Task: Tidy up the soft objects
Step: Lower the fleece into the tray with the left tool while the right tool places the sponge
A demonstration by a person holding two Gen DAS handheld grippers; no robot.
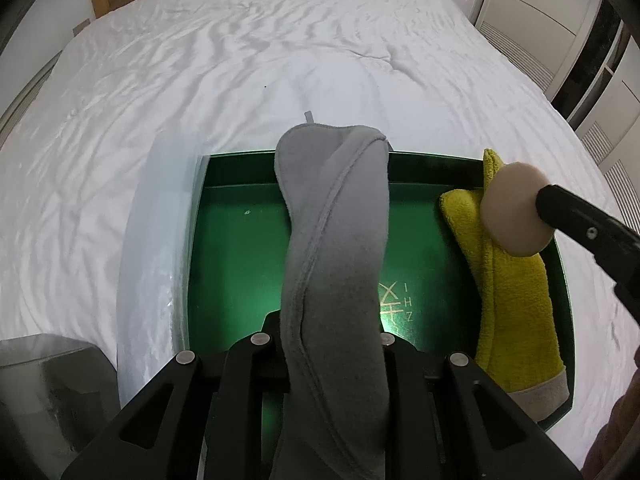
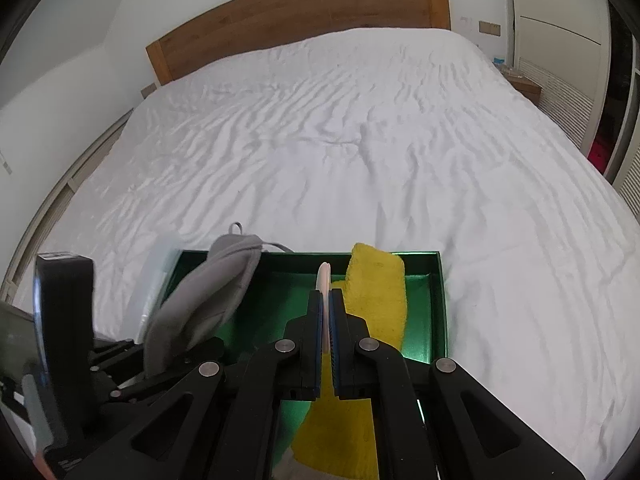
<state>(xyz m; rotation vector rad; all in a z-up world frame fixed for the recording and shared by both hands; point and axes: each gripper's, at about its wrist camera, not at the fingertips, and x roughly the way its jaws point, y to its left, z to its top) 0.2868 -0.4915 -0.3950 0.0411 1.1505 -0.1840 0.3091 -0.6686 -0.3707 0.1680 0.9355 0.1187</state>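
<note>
The fingertips of the left gripper (image 1: 334, 344) are hidden behind the rolled grey fleece cloth (image 1: 334, 240) on which they are clamped; it stands up over the shallow green tray (image 1: 240, 248) on the white bed sheet (image 1: 200, 80), its long axis pointing away toward the wooden headboard (image 2: 296, 12). The right gripper (image 2: 329, 344), tilted down, is closed on a thin round beige pad (image 1: 516, 210), seen edge-on, above the folded yellow terry towel (image 1: 516, 304) lying along the tray's right wall.
</note>
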